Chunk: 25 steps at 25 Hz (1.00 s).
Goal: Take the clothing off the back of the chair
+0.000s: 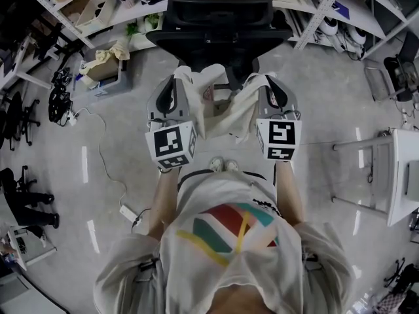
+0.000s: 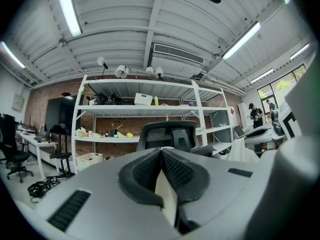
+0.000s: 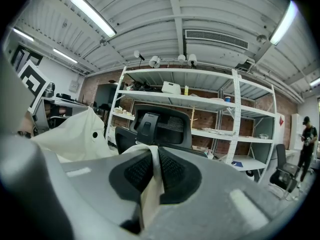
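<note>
Our left claw is pressed fully shut on a fold of the cream garment. In the left gripper view the two dark ribbed pads meet at the tip of the left claw, and a strip of pale cloth is pinched between them. Our right claw is closed just as tightly. In the right gripper view the cloth runs up between the pads and folds over the tip of the right claw.

We can read no lettering anywhere. Each claw carries one marker cube, the left and the right, each printed with a black-and-white square pattern. The T-shirt on the person holding the claws has a print of red, green and yellow stripes.

We count two claws, two marker cubes, one garment and one black chair. There are also two shoes on the grey floor, and one other person stands far off by the shelves.

The garment hangs spread between the two claws, held by one upper corner in each. It is in front of the chair, between the chair and us. The chair stands behind the claws with its back bare. In the head view the cloth overlaps the chair's lower part, and we cannot tell whether they touch.
</note>
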Available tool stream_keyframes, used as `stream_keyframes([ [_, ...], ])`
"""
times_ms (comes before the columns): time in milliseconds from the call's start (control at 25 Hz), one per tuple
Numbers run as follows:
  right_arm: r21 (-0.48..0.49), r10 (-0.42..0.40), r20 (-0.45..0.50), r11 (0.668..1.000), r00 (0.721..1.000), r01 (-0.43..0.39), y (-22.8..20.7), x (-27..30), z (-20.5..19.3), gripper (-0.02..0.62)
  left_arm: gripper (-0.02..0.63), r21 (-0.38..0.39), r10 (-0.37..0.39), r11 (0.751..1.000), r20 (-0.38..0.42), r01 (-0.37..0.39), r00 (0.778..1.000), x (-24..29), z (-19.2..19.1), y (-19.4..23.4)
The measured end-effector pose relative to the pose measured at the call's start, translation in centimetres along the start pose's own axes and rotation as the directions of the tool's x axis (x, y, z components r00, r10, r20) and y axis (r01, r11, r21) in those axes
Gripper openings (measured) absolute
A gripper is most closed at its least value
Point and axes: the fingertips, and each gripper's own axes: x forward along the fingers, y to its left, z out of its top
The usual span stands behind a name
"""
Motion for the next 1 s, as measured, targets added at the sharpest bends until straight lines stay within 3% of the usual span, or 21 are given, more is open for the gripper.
stream_keyframes([
  [1000, -0.001, 0.007, -0.027, 1.0, 1.0, -0.007, -0.58, 0.26, -0.67, 0.009, 0.012, 0.03, 0.005, 1.0, -0.018, -0.005, 1.0, 0.13, -0.29, -0.45],
])
